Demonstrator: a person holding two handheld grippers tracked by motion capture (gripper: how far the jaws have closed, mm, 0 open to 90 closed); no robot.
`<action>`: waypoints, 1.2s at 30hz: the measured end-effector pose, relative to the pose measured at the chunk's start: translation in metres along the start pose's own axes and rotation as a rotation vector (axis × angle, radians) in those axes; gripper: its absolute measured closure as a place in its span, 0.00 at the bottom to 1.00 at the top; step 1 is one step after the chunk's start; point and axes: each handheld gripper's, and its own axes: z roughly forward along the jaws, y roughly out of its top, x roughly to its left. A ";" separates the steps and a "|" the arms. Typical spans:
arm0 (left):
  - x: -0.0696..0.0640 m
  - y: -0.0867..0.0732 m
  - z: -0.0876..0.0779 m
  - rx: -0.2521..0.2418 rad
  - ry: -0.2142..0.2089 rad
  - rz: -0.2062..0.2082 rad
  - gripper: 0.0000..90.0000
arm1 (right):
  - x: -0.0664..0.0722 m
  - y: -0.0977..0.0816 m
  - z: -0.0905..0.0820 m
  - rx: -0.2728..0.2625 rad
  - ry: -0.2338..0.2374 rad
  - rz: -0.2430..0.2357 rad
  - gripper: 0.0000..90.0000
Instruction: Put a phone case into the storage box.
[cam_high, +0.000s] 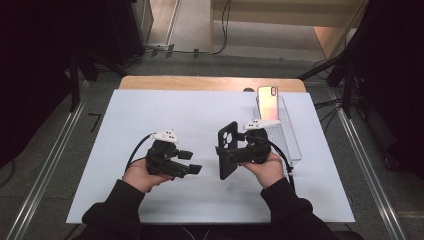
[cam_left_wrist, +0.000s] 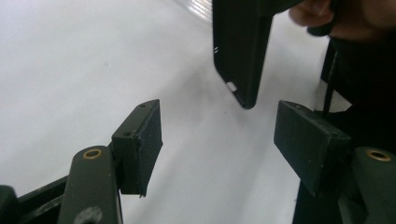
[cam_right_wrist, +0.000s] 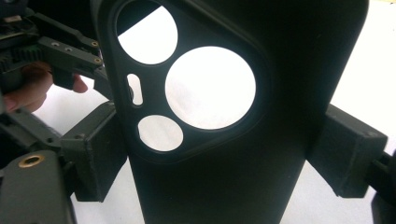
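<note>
My right gripper (cam_high: 235, 152) is shut on a black phone case (cam_high: 228, 137), held upright on edge above the white mat. In the right gripper view, both pads press the sides of the case (cam_right_wrist: 299, 70) just below its round camera cut-outs. My left gripper (cam_high: 190, 162) hovers to the left of the case with its jaws open and nothing between them. In the left gripper view, the lower corner of the case (cam_left_wrist: 240, 46) hangs just beyond the open left gripper (cam_left_wrist: 219, 135). A phone (cam_high: 267, 102) with a shiny pink-orange back leans in a clear tray.
The clear plastic tray (cam_high: 292, 142) lies at the right of the white mat (cam_high: 190, 115), close behind my right hand. The wooden table edge (cam_high: 210, 82) shows at the far side. Cables trail from both grippers towards the person.
</note>
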 end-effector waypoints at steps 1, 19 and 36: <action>0.002 -0.002 -0.001 0.002 -0.006 0.003 0.37 | 0.000 0.000 0.000 0.002 0.003 -0.003 0.13; 0.019 -0.038 -0.015 0.053 0.024 -0.032 0.37 | 0.000 0.004 -0.006 0.017 0.011 -0.036 0.13; 0.023 -0.056 -0.035 0.012 0.141 -0.112 0.37 | 0.000 0.010 -0.016 0.027 0.017 -0.031 0.13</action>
